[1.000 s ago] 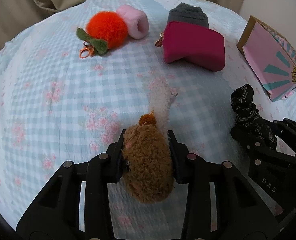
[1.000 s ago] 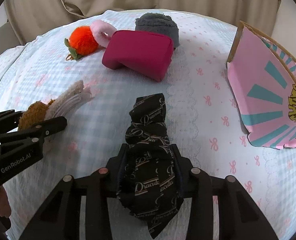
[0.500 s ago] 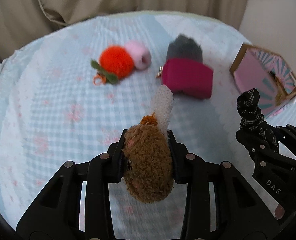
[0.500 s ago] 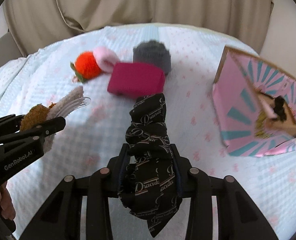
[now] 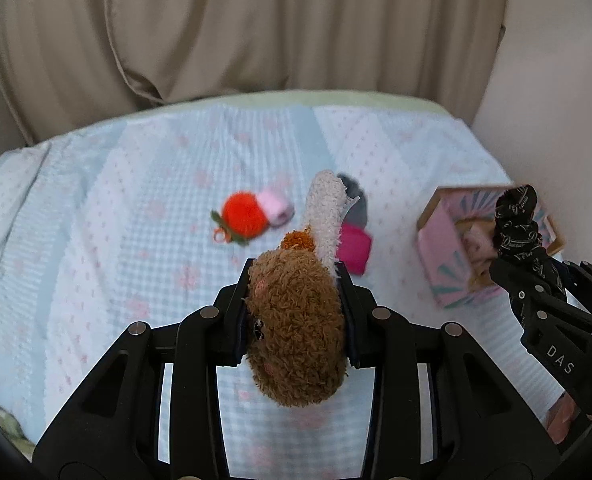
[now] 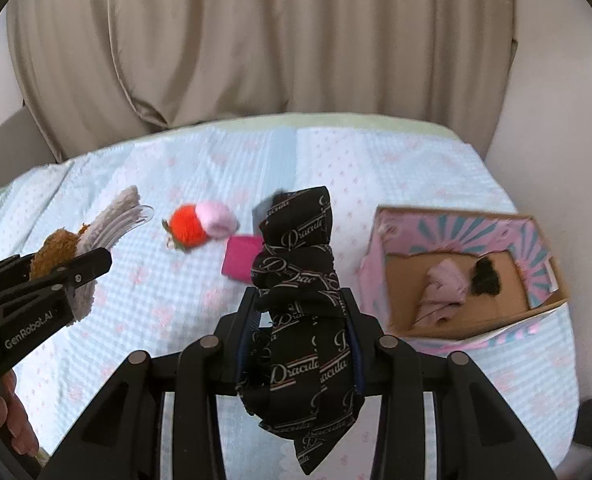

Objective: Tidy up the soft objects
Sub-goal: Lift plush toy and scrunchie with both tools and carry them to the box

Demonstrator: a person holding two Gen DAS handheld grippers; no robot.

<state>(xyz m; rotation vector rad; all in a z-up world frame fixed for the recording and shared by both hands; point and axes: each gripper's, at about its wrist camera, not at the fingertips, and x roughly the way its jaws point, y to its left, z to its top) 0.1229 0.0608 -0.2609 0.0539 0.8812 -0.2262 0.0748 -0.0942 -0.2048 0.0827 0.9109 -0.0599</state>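
Note:
My left gripper [image 5: 296,288] is shut on a brown plush toy [image 5: 296,320] with a fuzzy white tail, held high above the bed; it also shows in the right wrist view [image 6: 60,248]. My right gripper [image 6: 297,316] is shut on a black printed scrunchie [image 6: 299,292], held in the air left of the pink box [image 6: 507,332]; the scrunchie also shows in the left wrist view [image 5: 517,220]. On the bed lie an orange pompom [image 5: 242,216], a pink fluffy roll [image 5: 274,204], a magenta pouch [image 5: 353,246] and a grey fuzzy item [image 5: 353,200].
The open pink cardboard box holds a pink soft item [image 6: 443,284] and a black fuzzy one [image 6: 485,276]. The blue checked bedspread [image 5: 116,240] covers the bed. Beige curtains [image 6: 256,40] hang behind it; a wall stands at the right.
Both grippers have risen well above the bed with their objects still held. The items on the bed look smaller and the inside of the box has come into view.

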